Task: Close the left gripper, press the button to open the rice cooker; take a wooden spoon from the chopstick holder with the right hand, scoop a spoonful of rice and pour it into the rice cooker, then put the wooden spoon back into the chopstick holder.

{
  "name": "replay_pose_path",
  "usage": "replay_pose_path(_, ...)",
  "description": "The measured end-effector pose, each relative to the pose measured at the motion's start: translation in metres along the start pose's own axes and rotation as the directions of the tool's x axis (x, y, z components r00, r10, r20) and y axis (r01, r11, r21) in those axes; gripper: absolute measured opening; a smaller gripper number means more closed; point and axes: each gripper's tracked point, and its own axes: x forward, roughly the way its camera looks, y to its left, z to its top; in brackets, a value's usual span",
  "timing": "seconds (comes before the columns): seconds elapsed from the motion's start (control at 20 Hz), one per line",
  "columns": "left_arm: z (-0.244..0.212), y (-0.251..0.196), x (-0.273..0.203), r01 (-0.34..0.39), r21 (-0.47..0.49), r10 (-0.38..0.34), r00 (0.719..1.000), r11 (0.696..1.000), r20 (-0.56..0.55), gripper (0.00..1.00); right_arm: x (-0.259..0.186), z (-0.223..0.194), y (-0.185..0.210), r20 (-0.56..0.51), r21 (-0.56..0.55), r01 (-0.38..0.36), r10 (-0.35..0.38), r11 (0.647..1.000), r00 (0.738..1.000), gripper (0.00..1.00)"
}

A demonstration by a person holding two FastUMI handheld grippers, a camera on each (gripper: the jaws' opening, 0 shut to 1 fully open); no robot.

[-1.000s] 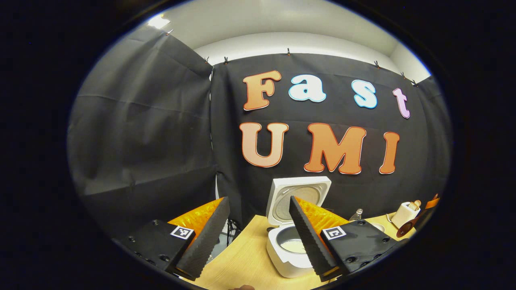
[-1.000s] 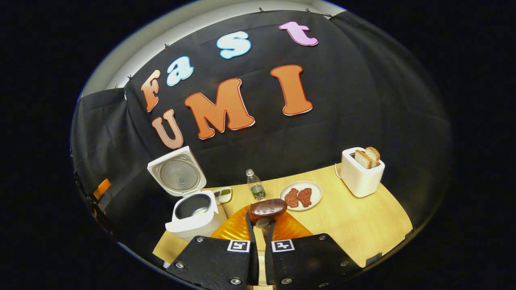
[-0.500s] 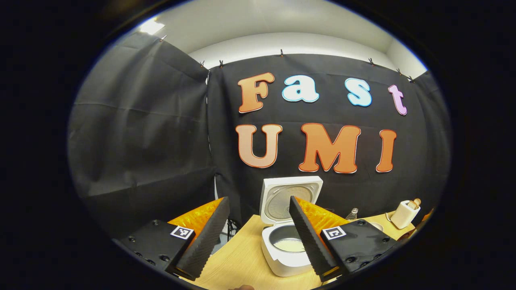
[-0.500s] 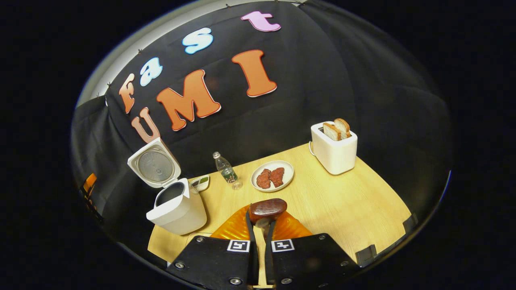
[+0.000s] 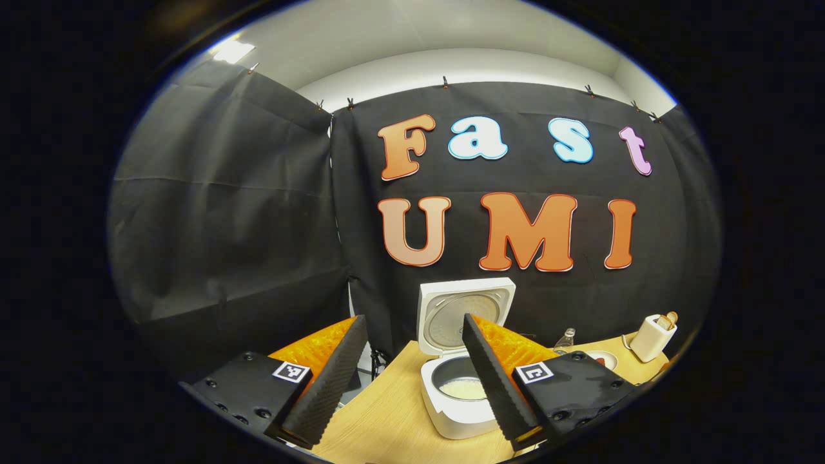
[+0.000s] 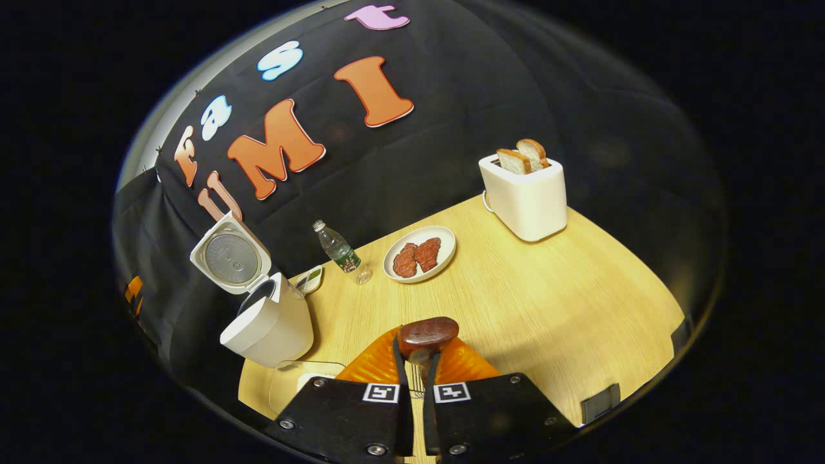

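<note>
Gripping a wooden spoon [image 6: 427,335] by its handle, the right gripper [image 6: 416,367] holds its fingers nearly together, and the dark bowl of the spoon sticks out past the fingertips above the desk [image 6: 548,303]. Whether any rice lies on the spoon cannot be told.

In the left gripper view, the left gripper [image 5: 412,374] hangs with its jaws spread wide and nothing between them, near the desk's left end. Beyond it stands the cooker [image 5: 459,393], its lid [image 5: 465,316] tipped up and back, with pale rice [image 5: 463,388] in the pot. In the right gripper view the same cooker sits at the desk's left edge.

Toward the back edge stand a small bottle [image 6: 336,247] with a dark label too small to read, a plate [image 6: 419,254] carrying two reddish pieces of meat, and a little dish [image 6: 310,280] just beside the cooker. A toaster [image 6: 525,198] with two slices of bread sticking up sits near the back right corner. A clear container [image 6: 293,385] lies at the front left corner, partly hidden behind the right gripper. Each gripper's fingers carry square black-and-white tags; no brand or other writing can be read on the things on the desk.
</note>
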Motion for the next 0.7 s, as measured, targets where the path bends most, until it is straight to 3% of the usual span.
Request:
replay_pose_path(0.25,0.004,-0.001,-0.001,-0.003,0.014,0.003,1.0,1.0,0.009,1.0,0.006,-0.007,-0.011,-0.004,0.05,-0.034,0.034,0.998,0.999,0.13)
replay_pose_path(0.35,0.003,-0.001,0.001,-0.008,0.014,0.007,1.0,1.0,0.011,1.0,0.007,-0.004,-0.022,0.008,0.08,-0.008,0.007,0.997,1.0,0.19)
replay_pose_path(0.4,0.004,-0.002,0.002,-0.007,0.012,0.007,1.0,1.0,0.011,1.0,0.007,-0.004,-0.029,0.021,0.077,0.02,-0.022,0.997,1.0,0.15)
replay_pose_path(0.45,0.004,-0.002,0.001,-0.004,0.012,0.004,1.0,1.0,0.01,1.0,0.006,-0.002,-0.034,0.031,0.067,0.04,-0.042,0.997,0.999,0.47)
replay_pose_path(0.5,0.005,-0.003,0.002,-0.005,0.011,0.005,1.0,1.0,0.011,1.0,0.002,0.0,-0.036,0.04,0.054,0.057,-0.059,0.997,0.997,0.46)
replay_pose_path(0.55,0.005,-0.002,0.003,-0.005,0.012,0.005,1.0,1.0,0.014,1.0,-0.001,0.004,-0.042,0.052,0.035,0.089,-0.091,0.995,0.994,0.82)
replay_pose_path(0.6,0.008,-0.002,0.005,-0.008,0.014,0.008,1.0,1.0,0.02,1.0,-0.002,0.009,-0.05,0.071,0.01,0.134,-0.134,0.991,0.988,0.91)
replay_pose_path(0.7,0.015,-0.002,0.011,-0.007,0.014,0.007,0.999,1.0,0.032,1.0,-0.012,0.031,-0.058,0.141,-0.036,0.215,-0.208,0.976,0.968,0.95)
